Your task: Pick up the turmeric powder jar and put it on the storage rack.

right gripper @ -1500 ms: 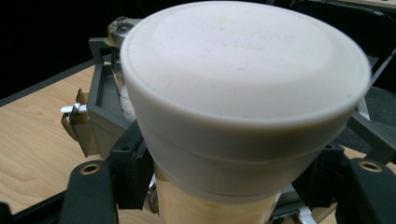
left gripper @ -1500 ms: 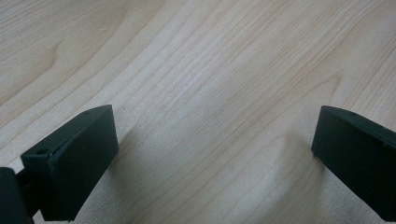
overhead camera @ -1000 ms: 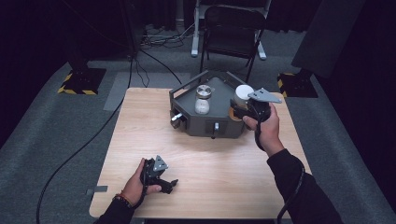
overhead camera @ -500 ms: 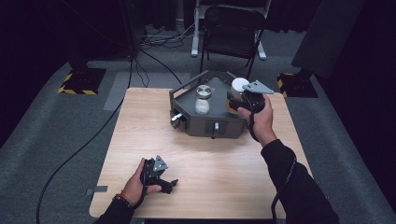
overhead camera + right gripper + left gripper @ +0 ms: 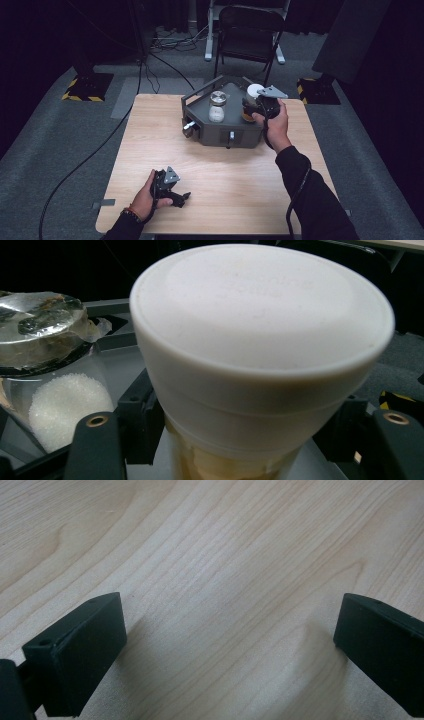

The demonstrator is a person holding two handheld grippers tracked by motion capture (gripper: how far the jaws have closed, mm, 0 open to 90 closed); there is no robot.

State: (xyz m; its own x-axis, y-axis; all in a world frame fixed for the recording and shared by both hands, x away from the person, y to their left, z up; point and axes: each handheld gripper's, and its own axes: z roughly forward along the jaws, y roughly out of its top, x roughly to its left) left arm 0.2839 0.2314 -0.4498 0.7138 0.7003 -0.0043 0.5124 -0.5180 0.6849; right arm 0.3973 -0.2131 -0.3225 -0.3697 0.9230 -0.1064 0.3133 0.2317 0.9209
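Observation:
My right gripper (image 5: 249, 111) is shut on a jar with a white lid (image 5: 254, 91) and yellowish contents, and holds it upright over the right part of a dark grey three-cornered holder (image 5: 245, 136). From the right gripper view the white-lidded jar (image 5: 260, 340) stands between the jaws of the right gripper (image 5: 240, 455). A glass jar of white granules (image 5: 217, 106) stands in the holder just to its left, and shows as the glass jar (image 5: 45, 365) in that view too. My left gripper (image 5: 180, 198) rests open on the table near the front left; the left gripper (image 5: 227, 640) has only bare wood between its jaws.
The wooden table (image 5: 230, 175) has free room in front of the holder. A folding chair (image 5: 247, 30) stands behind the table, with stand bases (image 5: 87, 85) and cables on the grey floor.
My right hand has carried the white-lidded jar leftward, from the holder's right rear corner to over its right part. The left hand has stayed still.

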